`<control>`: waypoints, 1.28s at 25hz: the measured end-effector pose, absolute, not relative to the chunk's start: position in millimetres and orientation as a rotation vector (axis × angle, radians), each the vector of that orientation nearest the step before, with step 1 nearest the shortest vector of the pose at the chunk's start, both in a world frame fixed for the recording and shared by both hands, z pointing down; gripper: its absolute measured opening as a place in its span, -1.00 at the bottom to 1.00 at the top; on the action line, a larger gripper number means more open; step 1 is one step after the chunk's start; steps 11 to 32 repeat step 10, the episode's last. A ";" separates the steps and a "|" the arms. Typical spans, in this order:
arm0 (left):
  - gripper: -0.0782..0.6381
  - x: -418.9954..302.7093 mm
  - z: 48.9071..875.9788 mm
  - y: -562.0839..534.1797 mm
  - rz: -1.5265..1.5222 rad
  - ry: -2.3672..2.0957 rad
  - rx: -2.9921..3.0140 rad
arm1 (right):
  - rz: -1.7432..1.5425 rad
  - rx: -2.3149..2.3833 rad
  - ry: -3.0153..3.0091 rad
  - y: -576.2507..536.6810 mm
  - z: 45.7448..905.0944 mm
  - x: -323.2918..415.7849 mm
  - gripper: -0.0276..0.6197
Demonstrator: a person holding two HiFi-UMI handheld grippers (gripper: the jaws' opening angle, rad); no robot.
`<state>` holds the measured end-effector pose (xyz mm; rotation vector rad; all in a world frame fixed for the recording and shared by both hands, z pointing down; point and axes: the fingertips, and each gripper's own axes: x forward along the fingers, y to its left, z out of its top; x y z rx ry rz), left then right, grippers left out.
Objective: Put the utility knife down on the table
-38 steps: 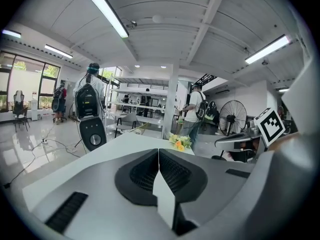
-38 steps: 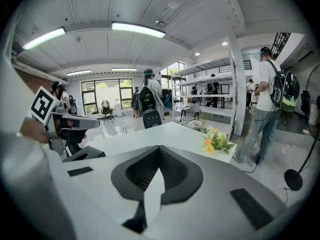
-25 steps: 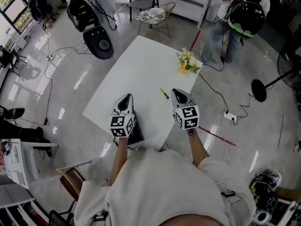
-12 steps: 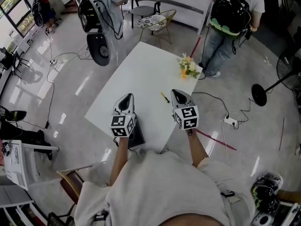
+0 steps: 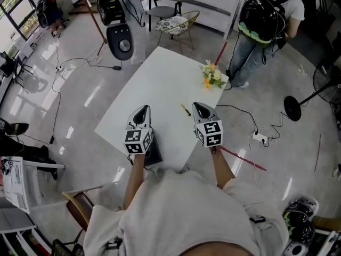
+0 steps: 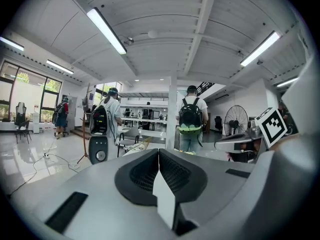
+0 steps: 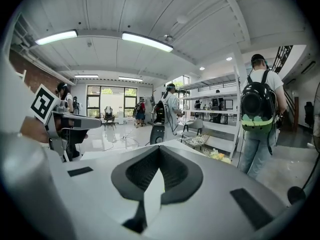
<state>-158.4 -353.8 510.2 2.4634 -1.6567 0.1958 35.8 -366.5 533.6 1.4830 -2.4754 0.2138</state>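
Note:
The utility knife, small, yellow and black, lies flat on the white table, right of its middle. My right gripper hovers just right of the knife, shut with nothing between its jaws; in the right gripper view the jaws meet in a thin line. My left gripper hangs over the table's near left part, well left of the knife. Its jaws are pressed together and empty too. Neither gripper touches the knife.
A small bunch of flowers stands at the table's right corner. A flat black object lies at the near edge under my left gripper. People stand beyond the table: one with a backpack, one with a round black device. A chair and floor cables surround the table.
Both grippers have stayed in place and the knife has not moved. Behind the table, the backpack wearer walked left and the person with the round black device shifted right.

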 end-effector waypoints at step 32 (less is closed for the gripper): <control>-0.72 -158.0 512.7 -356.4 0.202 -1.655 2.455 | 0.232 1.465 -2.478 -368.8 537.0 32.9 -0.82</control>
